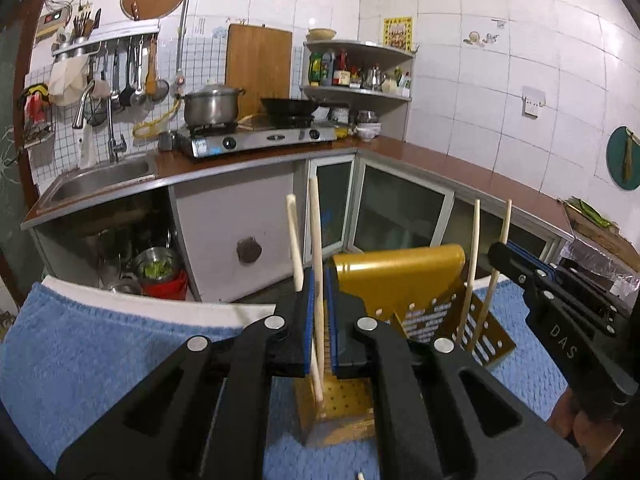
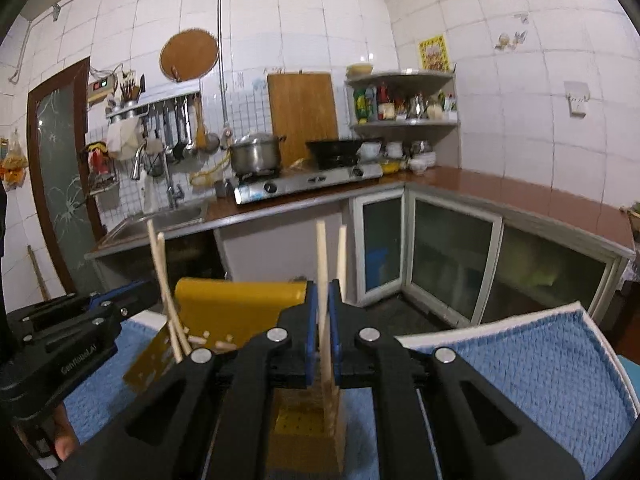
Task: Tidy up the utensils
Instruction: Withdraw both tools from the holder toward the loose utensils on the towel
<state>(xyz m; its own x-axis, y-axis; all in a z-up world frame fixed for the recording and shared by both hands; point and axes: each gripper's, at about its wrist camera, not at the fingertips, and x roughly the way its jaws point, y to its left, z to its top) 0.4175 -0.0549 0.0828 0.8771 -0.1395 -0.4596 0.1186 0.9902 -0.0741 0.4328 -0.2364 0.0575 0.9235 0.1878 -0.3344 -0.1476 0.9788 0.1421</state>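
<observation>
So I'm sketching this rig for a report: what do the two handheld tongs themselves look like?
Both are matte black plastic. The left tongs and right tongs have angular linkage arms with slot cutouts, round silver pivot pins, and blue pads lining the inner finger faces. White lettering runs along the bodies: "DAS" on the right one, "GenRoboAI", as best I can read it, on the left one. No cables or sleeves show.

Right gripper (image 2: pixel 322 334) clamped on an upright chopstick (image 2: pixel 323 280) over a yellow holder (image 2: pixel 236 304).
A second chopstick (image 2: pixel 341 252) stands just beside it. Two more chopsticks (image 2: pixel 164 280) lean together at the holder's left end, near the left gripper (image 2: pixel 80 320). The holder sits on a blue towel (image 2: pixel 520 368).
</observation>
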